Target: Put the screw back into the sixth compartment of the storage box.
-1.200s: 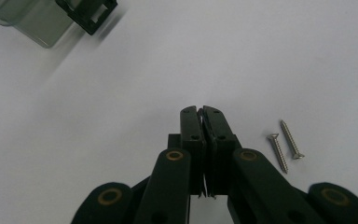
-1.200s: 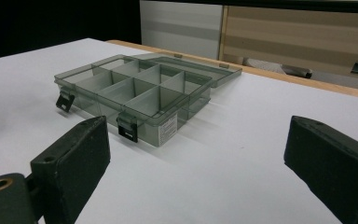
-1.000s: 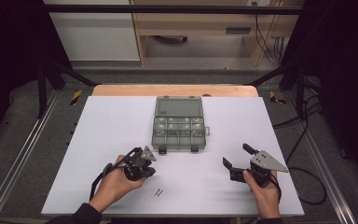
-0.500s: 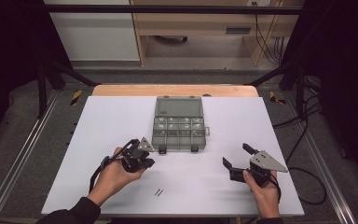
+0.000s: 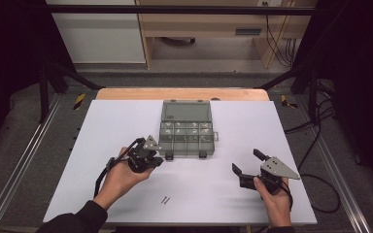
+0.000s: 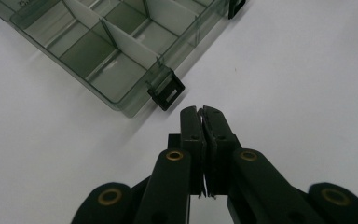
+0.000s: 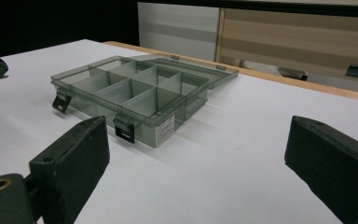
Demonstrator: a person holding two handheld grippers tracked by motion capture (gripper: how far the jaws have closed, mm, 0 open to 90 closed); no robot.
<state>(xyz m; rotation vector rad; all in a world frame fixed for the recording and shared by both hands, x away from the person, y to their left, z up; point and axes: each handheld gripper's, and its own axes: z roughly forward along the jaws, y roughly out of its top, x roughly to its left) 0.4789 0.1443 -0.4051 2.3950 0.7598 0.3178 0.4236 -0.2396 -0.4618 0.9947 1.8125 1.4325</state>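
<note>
The compartment box (image 5: 188, 134), a clear grey-green plastic organiser with its lid folded flat open toward the far side, sat near the middle of the white table (image 5: 102, 126). White dividers split its tray into small cells, and two black latches hung from its near edge; one latch (image 6: 166, 90) lay just ahead of the left gripper's tips in the left gripper view.

The left gripper (image 5: 156, 159), held in the person's left hand (image 5: 121, 172), hovered just beside the box's near left corner. Its jaws were clenched together, and a thin metallic sliver seemed to be pinched between them, though it was too small to tell what it was.

The right gripper (image 5: 245, 161), held in the right hand (image 5: 272, 196), was well apart from the box toward the near right of the table, its jaws spread wide and holding nothing. In the right gripper view the box (image 7: 135, 93) stood beyond those released jaws.

Two small dark pins (image 5: 165, 199) lay on the table near its front edge, between the hands.
</note>
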